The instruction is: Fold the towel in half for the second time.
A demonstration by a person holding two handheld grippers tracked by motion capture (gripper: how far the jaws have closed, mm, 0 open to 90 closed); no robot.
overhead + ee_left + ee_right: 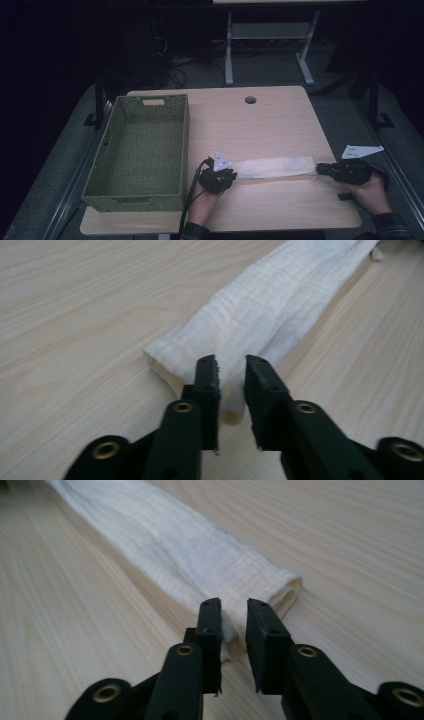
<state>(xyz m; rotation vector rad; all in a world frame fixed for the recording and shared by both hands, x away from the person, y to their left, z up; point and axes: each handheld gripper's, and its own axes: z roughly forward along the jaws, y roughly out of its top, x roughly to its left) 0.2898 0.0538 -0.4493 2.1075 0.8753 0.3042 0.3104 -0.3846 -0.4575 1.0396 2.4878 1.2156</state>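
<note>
A long white cloth (275,166), folded into a narrow strip, lies flat across the front of the wooden table (260,120). My left gripper (234,175) is at the strip's left end. In the left gripper view the gripper (231,362) has its jaws nearly together, with the near corner of the cloth (265,305) pinched between them. My right gripper (318,169) is at the strip's right end. In the right gripper view the gripper (234,605) likewise has the end corner of the cloth (175,545) pinched between its jaws. A hand holds each gripper.
An empty green woven basket (185,145) takes up the table's left side, close to my left gripper. A round cable hole (250,100) sits near the far edge. A small black tag (345,196) lies by the right hand. Beyond the table are a dark floor and a desk frame.
</note>
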